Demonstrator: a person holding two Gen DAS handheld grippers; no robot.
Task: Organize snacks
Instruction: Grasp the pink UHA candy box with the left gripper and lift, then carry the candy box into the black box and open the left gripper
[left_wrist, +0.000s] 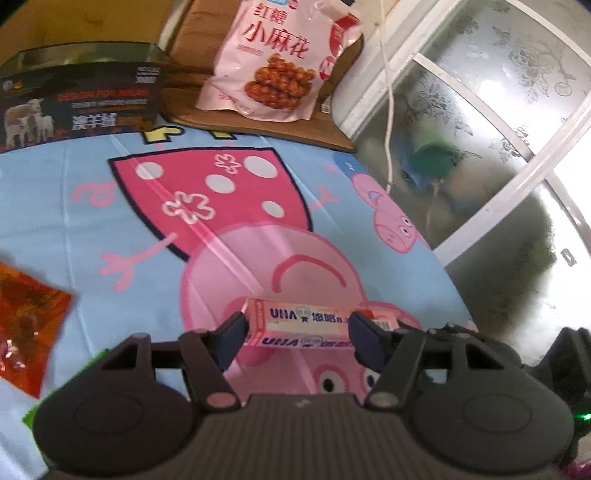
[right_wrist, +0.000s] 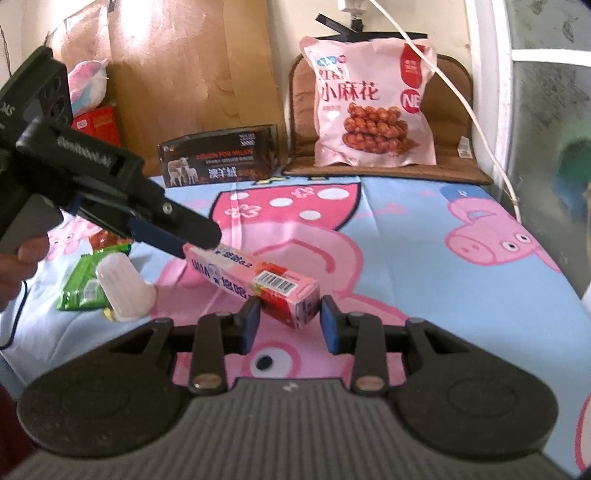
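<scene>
A long pink candy box (left_wrist: 314, 326) lies between the fingers of my left gripper (left_wrist: 295, 332), and its far end sticks out past the right finger. In the right wrist view the left gripper (right_wrist: 192, 240) holds one end of the box (right_wrist: 255, 284) and keeps it lifted above the sheet. My right gripper (right_wrist: 290, 321) is open with its blue pads either side of the box's near end, not touching it. A big pink snack bag (left_wrist: 277, 62) leans at the back, seen also in the right wrist view (right_wrist: 373, 103).
A black carton (right_wrist: 218, 155) stands at the back left. A green packet (right_wrist: 83, 284), a white ribbed cup (right_wrist: 123, 288) and an orange-red bag (left_wrist: 26, 321) lie on the left of the cartoon-pig sheet (right_wrist: 443, 295). A frosted window (left_wrist: 480, 129) and white cable (left_wrist: 388, 92) are at right.
</scene>
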